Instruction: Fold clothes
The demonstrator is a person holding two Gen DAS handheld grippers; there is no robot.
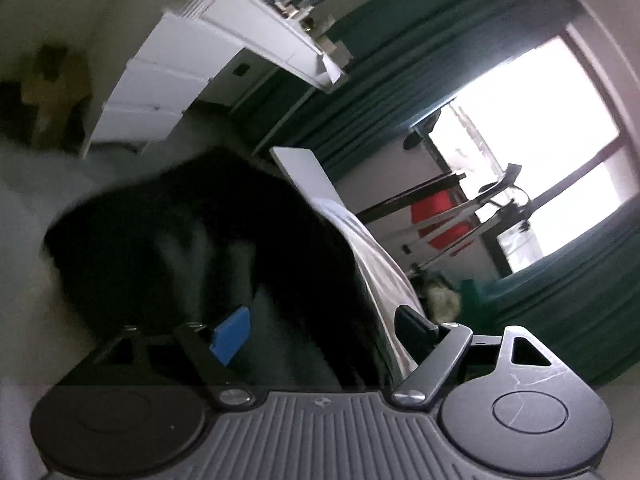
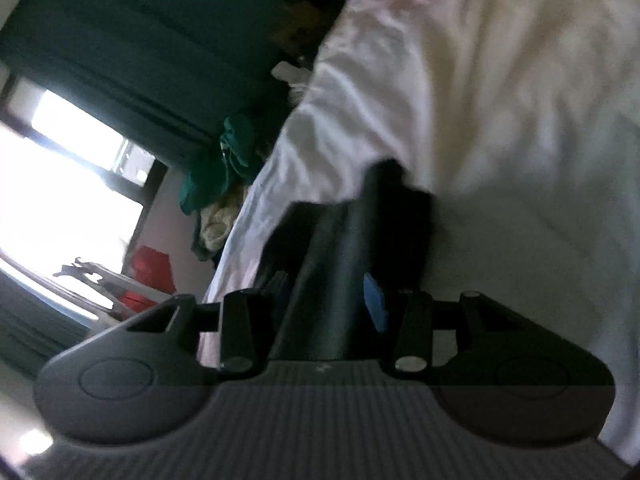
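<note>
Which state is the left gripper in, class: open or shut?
Open. In the left wrist view the left gripper has its jaws set wide apart, the dark garment lying blurred between and beyond them, not pinched.

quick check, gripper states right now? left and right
Left gripper: open, fingers apart, black garment lying between them, not clamped.
Right gripper: shut on a fold of the dark garment.

Dim, motion-blurred fisheye views; a blown-out window [image 1: 532,152] backlights the room, leaving foregrounds in shadow.
</note>
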